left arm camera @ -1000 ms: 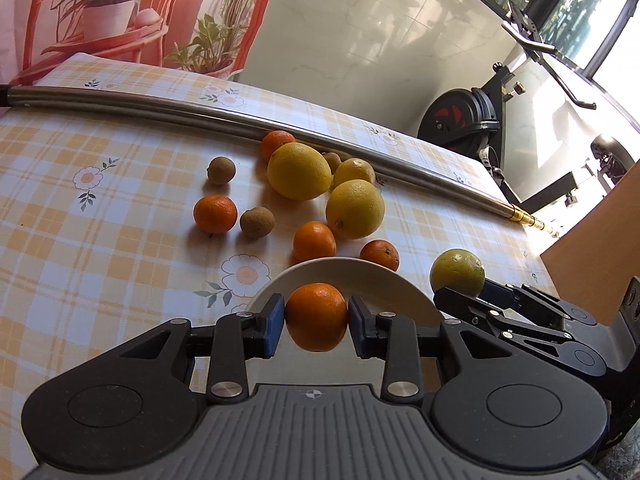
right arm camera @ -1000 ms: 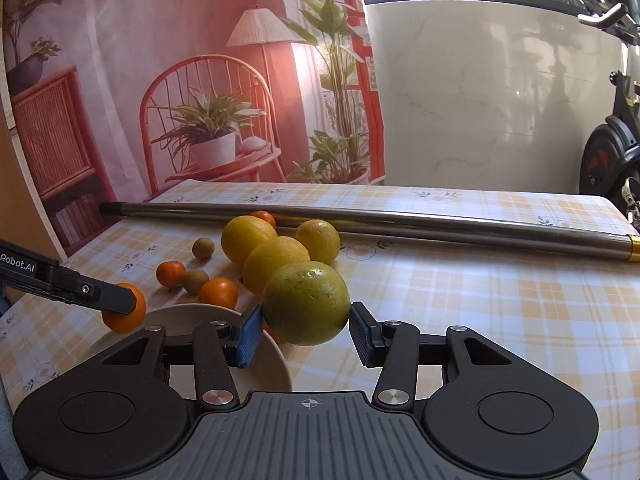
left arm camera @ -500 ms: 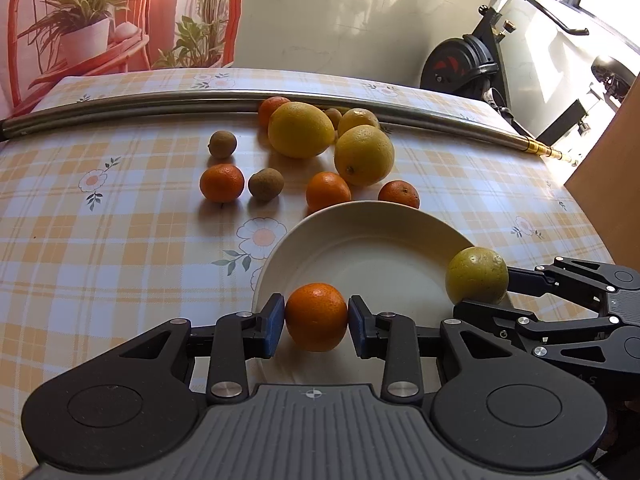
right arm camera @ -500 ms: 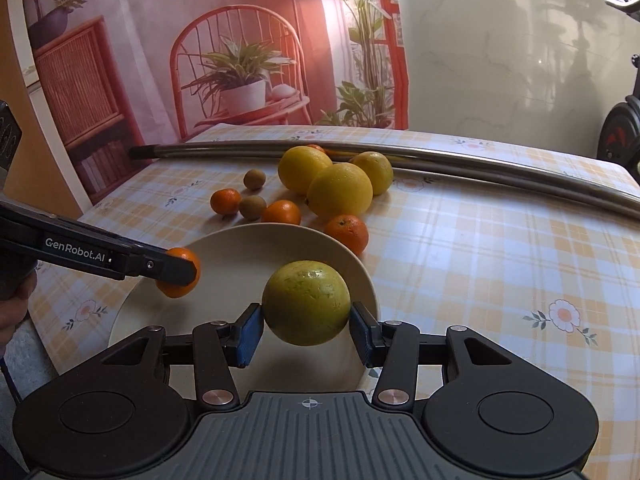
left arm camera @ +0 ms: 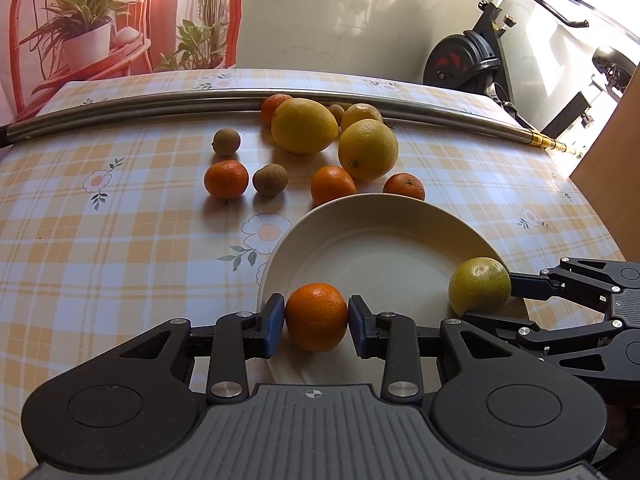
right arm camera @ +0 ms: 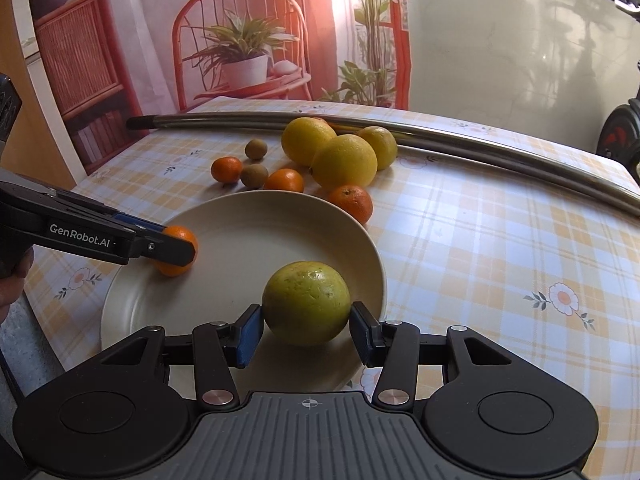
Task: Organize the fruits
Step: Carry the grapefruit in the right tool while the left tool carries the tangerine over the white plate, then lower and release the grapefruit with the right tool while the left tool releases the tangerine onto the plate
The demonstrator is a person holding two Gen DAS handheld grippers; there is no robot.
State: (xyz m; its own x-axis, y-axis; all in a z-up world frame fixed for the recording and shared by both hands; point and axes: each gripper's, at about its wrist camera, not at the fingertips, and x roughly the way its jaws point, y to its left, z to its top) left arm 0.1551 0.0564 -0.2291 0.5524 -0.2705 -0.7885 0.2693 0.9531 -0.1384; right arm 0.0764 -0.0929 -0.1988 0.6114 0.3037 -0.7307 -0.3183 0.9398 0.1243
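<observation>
My left gripper (left arm camera: 316, 318) is shut on a small orange mandarin (left arm camera: 316, 316) and holds it low over the near rim of the white plate (left arm camera: 360, 216). My right gripper (right arm camera: 307, 326) is shut on a greenish-yellow citrus (right arm camera: 307, 302) and holds it over the plate's right side (right arm camera: 280, 208). Each gripper shows in the other's view: the right one with its citrus (left arm camera: 479, 286), the left one with its mandarin (right arm camera: 176, 250). Whether either fruit touches the plate I cannot tell.
Beyond the plate lie loose fruits: large yellow citrus (left arm camera: 304, 125) (left arm camera: 368, 149), mandarins (left arm camera: 226, 179) (left arm camera: 333, 185) (left arm camera: 404, 186) and small brown fruits (left arm camera: 270, 179) (left arm camera: 226, 142). A long metal rod (left arm camera: 160, 102) crosses the back of the checked tablecloth (left arm camera: 100, 240).
Both grippers have come down and forward over the plate with their fruits still gripped. The plate now looks larger and closer in both views.
</observation>
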